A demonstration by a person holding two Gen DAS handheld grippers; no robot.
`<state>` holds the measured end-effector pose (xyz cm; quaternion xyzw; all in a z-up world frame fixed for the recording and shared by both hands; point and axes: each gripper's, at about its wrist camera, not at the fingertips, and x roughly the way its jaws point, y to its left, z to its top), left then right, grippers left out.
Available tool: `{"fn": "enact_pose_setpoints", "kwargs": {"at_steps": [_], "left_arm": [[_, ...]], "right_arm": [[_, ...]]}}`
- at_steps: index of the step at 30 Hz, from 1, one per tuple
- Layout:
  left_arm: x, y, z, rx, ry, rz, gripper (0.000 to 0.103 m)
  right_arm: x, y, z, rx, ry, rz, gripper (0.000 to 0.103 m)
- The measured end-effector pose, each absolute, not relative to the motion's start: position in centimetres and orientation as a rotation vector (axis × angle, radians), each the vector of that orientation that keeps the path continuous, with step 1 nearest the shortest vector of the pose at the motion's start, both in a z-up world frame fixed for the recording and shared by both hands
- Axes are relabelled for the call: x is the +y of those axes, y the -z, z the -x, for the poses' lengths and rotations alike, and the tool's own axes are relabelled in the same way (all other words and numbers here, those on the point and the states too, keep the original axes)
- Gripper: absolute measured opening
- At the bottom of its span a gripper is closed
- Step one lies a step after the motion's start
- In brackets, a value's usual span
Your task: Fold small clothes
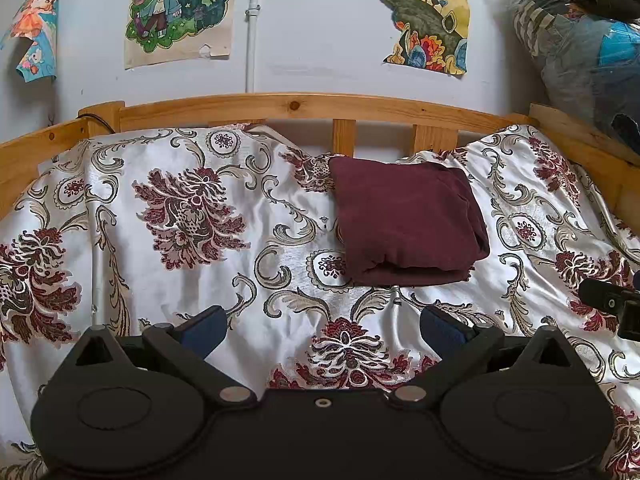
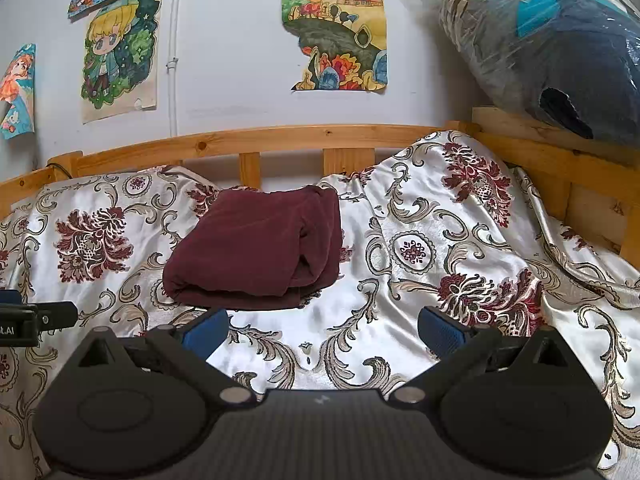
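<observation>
- The maroon garment (image 1: 408, 220) lies folded into a thick, roughly square bundle on the bed, near the wooden rail (image 1: 304, 106).
- Its top face is smooth; stacked layers show along the near edge, and a rolled fold runs down its right side, seen plainly in the right wrist view (image 2: 256, 248).
- In the left wrist view the bundle sits at about 1 o'clock from the left tool (image 1: 320, 330); in the right wrist view, at about 11 o'clock from the right tool (image 2: 322, 332).
- Both tools are released, their blue pads (image 1: 204, 328) spread wide and grasping nothing, hovering over the floral bedspread (image 1: 180, 208) short of the garment.
- The bedspread is shiny white with dark red flowers and is bunched up toward the rail at 2 o'clock.
- Drawings (image 2: 334, 30) hang on the wall behind the bed.
</observation>
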<state>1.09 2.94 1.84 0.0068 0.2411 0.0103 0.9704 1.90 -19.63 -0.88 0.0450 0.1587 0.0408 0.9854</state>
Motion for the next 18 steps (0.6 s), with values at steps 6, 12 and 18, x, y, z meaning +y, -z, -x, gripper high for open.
{"fn": "enact_pose_setpoints", "kwargs": {"at_steps": [6,12,18], "left_arm": [[2.93,-1.83,-1.09,0.486,-0.021,-0.017,0.102],[2.90,-1.81,-1.09,0.486,-0.023,-0.017,0.102],[2.89,-1.77,-1.09,0.485,-0.024,-0.021,0.102]], "right_arm": [[-19.57,0.85,-1.89,0.319,-0.080,-0.091,0.103],[-19.60,0.84,-1.89,0.319,-0.081,-0.091,0.103],[-19.60,0.86,-1.89,0.321,-0.081,-0.092,0.103]]}}
